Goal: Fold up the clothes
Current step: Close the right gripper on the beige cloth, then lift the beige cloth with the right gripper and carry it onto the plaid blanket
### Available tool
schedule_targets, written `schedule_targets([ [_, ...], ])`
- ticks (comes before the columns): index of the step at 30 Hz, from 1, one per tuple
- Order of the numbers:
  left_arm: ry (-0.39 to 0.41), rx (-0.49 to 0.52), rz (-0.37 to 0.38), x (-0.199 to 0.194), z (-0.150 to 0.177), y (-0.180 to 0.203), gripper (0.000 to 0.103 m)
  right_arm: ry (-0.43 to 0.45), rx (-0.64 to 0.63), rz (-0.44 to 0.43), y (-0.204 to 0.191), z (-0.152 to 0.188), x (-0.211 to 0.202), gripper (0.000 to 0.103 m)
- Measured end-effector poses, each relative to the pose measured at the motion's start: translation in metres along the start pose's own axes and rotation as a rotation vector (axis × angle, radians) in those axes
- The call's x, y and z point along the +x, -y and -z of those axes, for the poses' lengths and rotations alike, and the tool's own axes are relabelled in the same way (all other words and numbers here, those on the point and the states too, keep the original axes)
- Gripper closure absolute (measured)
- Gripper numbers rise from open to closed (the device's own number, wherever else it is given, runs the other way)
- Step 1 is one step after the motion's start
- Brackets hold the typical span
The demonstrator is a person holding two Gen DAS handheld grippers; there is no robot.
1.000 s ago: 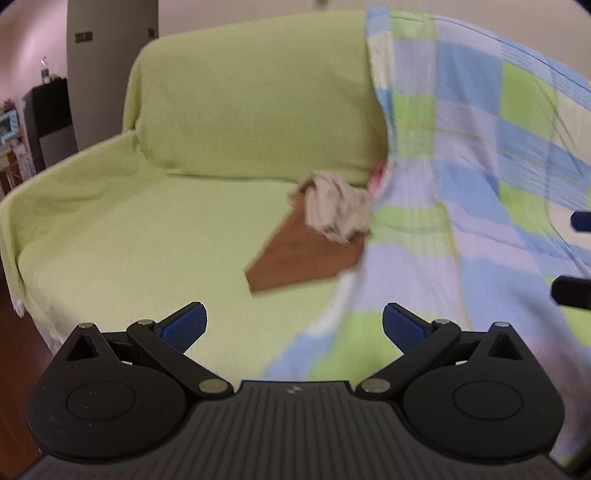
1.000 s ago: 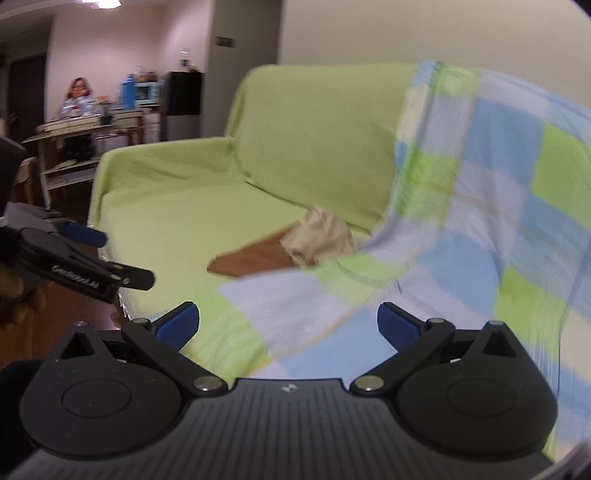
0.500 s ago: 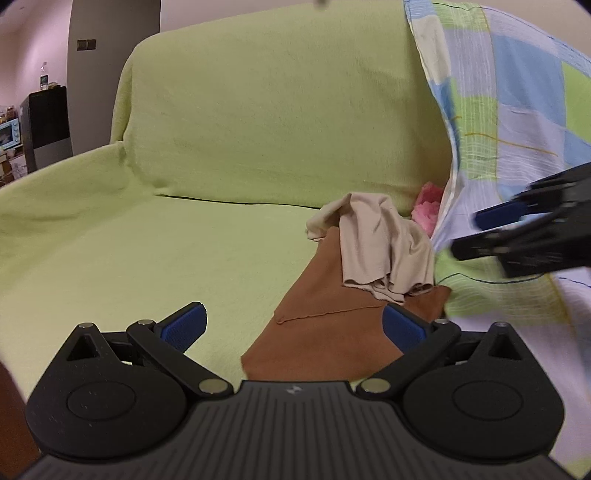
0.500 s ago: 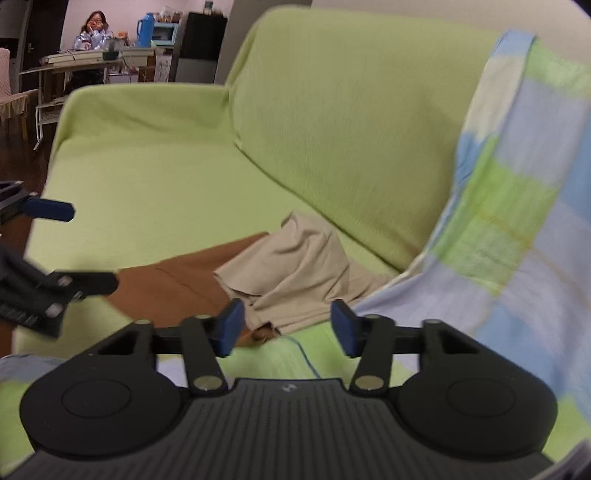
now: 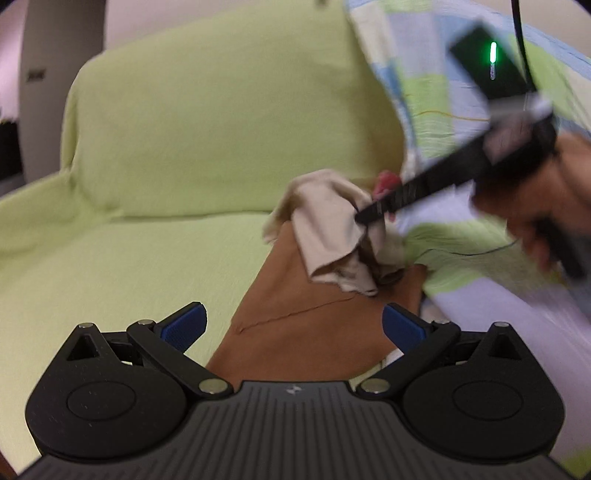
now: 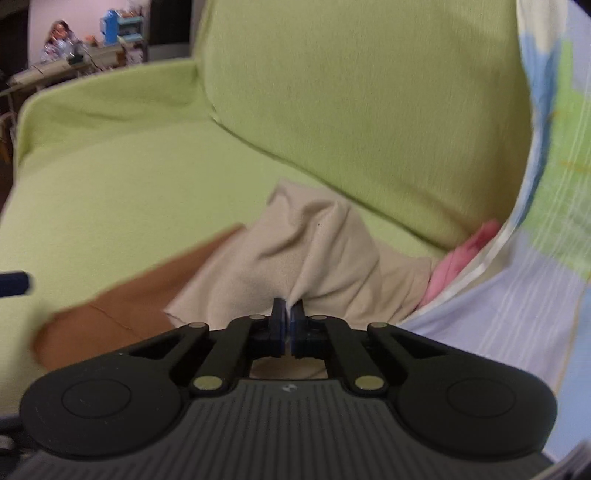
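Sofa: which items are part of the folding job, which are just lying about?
Job: beige garment, pinched in the right gripper; brown garment; pink item; left gripper, open.

Lying about: checked blanket, sofa cover, background desk clutter.

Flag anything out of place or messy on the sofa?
The beige garment lies crumpled on the brown garment, pinched by the right gripper. Something pink is wedged under the checked blanket's edge. Nothing looks damaged or spilled.

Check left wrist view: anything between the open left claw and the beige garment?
Only the brown cloth, spread from the left claw up under the beige garment.
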State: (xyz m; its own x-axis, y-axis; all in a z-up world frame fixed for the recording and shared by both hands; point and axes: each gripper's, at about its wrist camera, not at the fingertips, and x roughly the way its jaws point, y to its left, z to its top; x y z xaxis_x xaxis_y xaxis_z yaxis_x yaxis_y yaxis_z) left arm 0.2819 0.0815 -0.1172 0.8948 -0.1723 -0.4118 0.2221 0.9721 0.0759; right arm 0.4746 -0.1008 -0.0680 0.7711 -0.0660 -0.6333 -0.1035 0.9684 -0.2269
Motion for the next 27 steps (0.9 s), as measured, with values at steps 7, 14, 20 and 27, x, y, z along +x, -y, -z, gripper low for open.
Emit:
schedule_targets([
  [7,0.114,0.009,0.125,-0.043,-0.018,0.018,0.001,0.153,-0.088,0.014,0.001,-0.013,-0.161,0.103],
  [14,0.139,-0.001,0.342,-0.106,-0.019,0.064,0.001,0.198,-0.047,0.163,-0.001,0.047,-0.342,0.103],
  [20,0.068,0.128,0.495,-0.156,-0.014,0.126,0.001,0.044,0.169,0.337,-0.001,0.154,-0.428,0.103],
  [27,-0.022,0.291,0.561,-0.2,-0.017,0.191,0.001,-0.043,0.277,0.486,0.012,0.244,-0.462,0.1],
])
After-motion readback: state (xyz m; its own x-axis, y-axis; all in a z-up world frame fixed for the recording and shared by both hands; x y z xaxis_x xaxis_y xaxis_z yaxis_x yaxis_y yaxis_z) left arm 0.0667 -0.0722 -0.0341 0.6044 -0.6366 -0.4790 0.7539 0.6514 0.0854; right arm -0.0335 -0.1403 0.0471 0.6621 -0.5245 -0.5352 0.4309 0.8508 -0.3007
